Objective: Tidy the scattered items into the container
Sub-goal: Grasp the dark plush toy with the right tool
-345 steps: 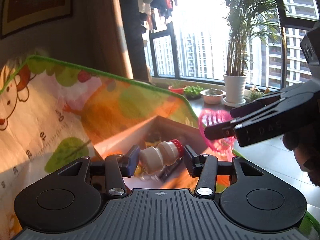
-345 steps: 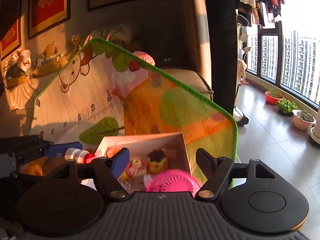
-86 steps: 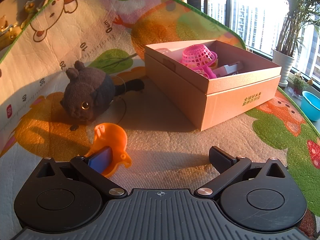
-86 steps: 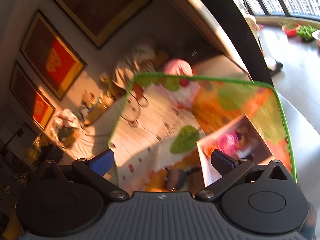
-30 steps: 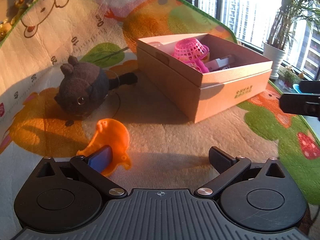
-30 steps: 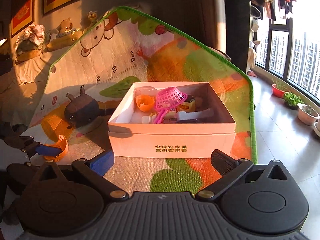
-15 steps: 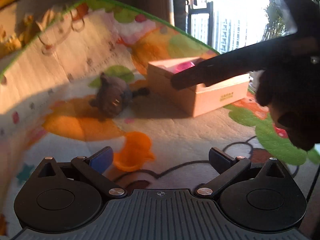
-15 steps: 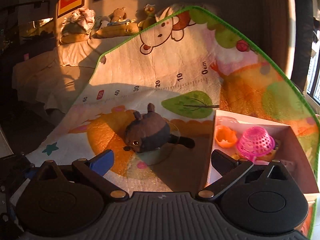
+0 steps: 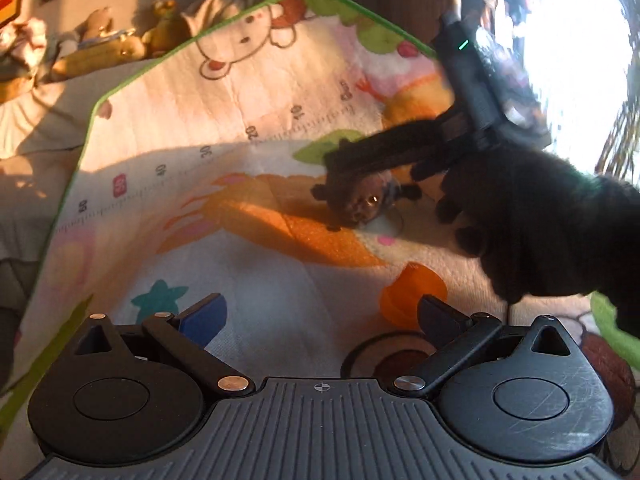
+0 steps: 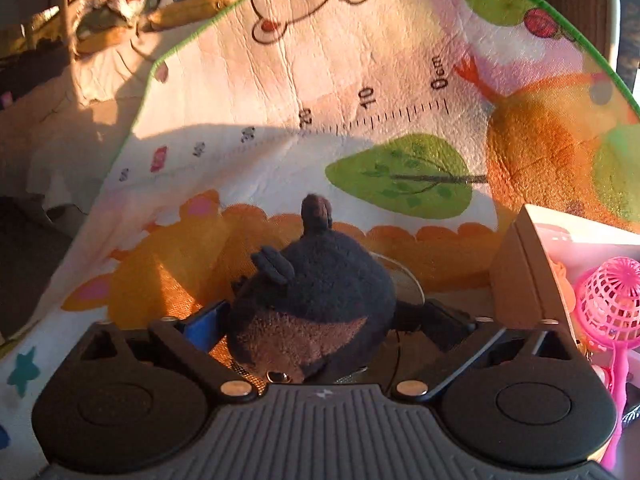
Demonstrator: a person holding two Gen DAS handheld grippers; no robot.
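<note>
So the right gripper point(image 10: 320, 320) is down over the dark plush point(image 10: 316, 300), which sits on the mat point(image 10: 280, 152) right between its fingers. The jaws are closing with the plush in the gap; the blue pad on one side looks like it's at the fur, but I can't tell if both pads are really pressing yet, so I wouldn't call it a grip. The plush's face points back toward the camera and its ears point away, so the fingers straddle it across its width, which seems the right way round for a squeeze.

The box point(image 10: 528, 272) is just beside the plush, off to the gripper's right, with the pink scoop point(image 10: 608, 300) already inside. My guess is a short lift and a sideways carry is all it takes.

The left gripper point(image 9: 320, 316) is spread wide and holds nothing. The orange cup point(image 9: 412, 292) lies on the mat just past its right finger, so the left hand is clearly the nearer one for that. From the left view, the gloved right hand point(image 9: 532, 220) is over the plush, further out.
</note>
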